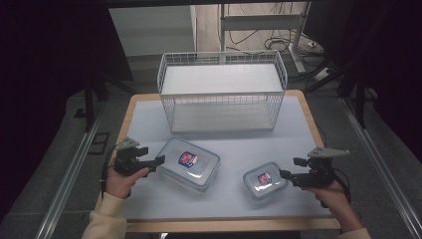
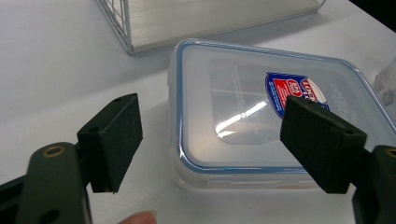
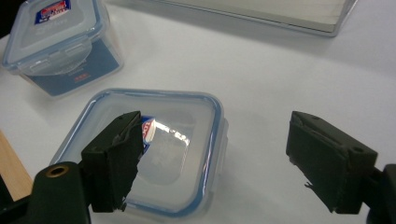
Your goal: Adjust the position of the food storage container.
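A large clear lidded box with a blue seal and a red-and-blue label (image 1: 189, 164) (image 2: 252, 126) lies left of centre on the pale mat. My left gripper (image 1: 152, 155) (image 2: 212, 112) hovers at its left end, open; one jaw is over the lid, the other over the mat beside the box. A smaller box of the same kind (image 1: 264, 180) (image 3: 187, 144) lies at the right. My right gripper (image 1: 291, 168) (image 3: 215, 126) is at its right side, open, with one jaw over the lid's edge and the other above bare mat. Neither gripper holds anything.
A white wire basket (image 1: 222, 92) (image 2: 116, 18) with a flat shelf stands at the back middle of the table (image 1: 214, 226). In the right gripper view the large box (image 3: 60, 42) sits beyond the small one. Dark floor and cables surround the table.
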{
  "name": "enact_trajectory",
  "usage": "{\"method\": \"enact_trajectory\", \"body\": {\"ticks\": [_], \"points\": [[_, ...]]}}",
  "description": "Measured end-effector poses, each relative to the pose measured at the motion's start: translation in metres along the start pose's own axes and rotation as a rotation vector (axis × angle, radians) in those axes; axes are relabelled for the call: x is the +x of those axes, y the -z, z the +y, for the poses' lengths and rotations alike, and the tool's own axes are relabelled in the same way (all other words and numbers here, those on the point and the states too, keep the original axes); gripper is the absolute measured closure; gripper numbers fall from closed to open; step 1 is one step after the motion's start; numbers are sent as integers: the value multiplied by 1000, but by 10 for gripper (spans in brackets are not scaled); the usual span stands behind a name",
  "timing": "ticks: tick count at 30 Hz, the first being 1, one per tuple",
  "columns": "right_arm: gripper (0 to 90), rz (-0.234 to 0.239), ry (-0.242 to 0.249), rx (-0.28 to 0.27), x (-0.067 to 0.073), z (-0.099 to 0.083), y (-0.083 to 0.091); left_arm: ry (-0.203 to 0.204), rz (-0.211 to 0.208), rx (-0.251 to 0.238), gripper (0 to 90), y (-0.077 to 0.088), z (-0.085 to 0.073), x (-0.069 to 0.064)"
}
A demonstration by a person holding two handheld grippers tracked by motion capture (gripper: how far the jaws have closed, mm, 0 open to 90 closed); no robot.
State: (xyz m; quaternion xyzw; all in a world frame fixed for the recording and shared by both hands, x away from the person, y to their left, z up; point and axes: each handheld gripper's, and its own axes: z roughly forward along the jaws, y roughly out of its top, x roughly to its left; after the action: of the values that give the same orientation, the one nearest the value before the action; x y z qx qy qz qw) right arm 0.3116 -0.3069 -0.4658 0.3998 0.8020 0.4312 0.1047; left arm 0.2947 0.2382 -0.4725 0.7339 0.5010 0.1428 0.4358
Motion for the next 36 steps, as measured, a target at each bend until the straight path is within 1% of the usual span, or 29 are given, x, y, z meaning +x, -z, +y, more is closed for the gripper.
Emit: {"method": "enact_trajectory", "body": {"ticks": [1,2,3,5,8,10,19,21,23,25,26,27,28,29,30,31,32,33,34,35,36], "points": [[189,0,0,0,0,0,0,0,0,0,219,0,0,0],[187,3,-23,-3,-2,0,-1,3,0,-2,221,1,0,0],[187,3,-23,-3,-2,0,-1,3,0,-2,224,1,0,0],[187,5,-57,-10,-5,-2,0,5,-3,-11,230,2,0,0],[191,-6,-81,-22,-7,-3,3,-1,-1,-19,244,3,0,-2],[194,-15,-79,-22,-8,-4,5,-4,0,-28,264,4,0,-3],[196,-12,-74,-14,-6,-6,3,-7,0,-28,301,7,2,-4],[195,-9,-76,-13,-6,-7,4,-4,5,-25,326,7,2,-4],[195,-8,-78,-12,-6,-7,4,-9,-1,-22,359,9,2,-5],[195,-7,-80,-11,-6,-7,4,-15,-9,-25,413,11,3,-6],[194,-7,-78,-9,-7,-8,4,-15,-34,-26,452,15,3,-7],[194,-7,-78,-9,-7,-8,4,-15,-34,-26,503,15,3,-7],[194,-5,-81,-7,-7,-8,4,-21,-56,-21,542,17,3,-8],[194,-5,-81,-7,-7,-8,4,-21,-56,-21,568,17,3,-8],[192,-2,-83,-5,-8,-8,5,-28,-68,-13,635,19,0,-10],[192,-2,-83,-5,-8,-8,5,-28,-68,-13,685,19,0,-10],[192,0,-81,-5,-8,-9,7,-32,-81,-8,743,22,-3,-12],[192,0,-81,-5,-8,-9,7,-32,-81,-8,791,22,-3,-12],[191,-2,-82,-6,-9,-9,8,-34,-104,1,836,25,-7,-15],[191,-2,-82,-6,-9,-9,8,-34,-104,1,859,25,-7,-15],[191,-3,-85,-8,-9,-10,8,-41,-127,13,859,26,-11,-17]]}}
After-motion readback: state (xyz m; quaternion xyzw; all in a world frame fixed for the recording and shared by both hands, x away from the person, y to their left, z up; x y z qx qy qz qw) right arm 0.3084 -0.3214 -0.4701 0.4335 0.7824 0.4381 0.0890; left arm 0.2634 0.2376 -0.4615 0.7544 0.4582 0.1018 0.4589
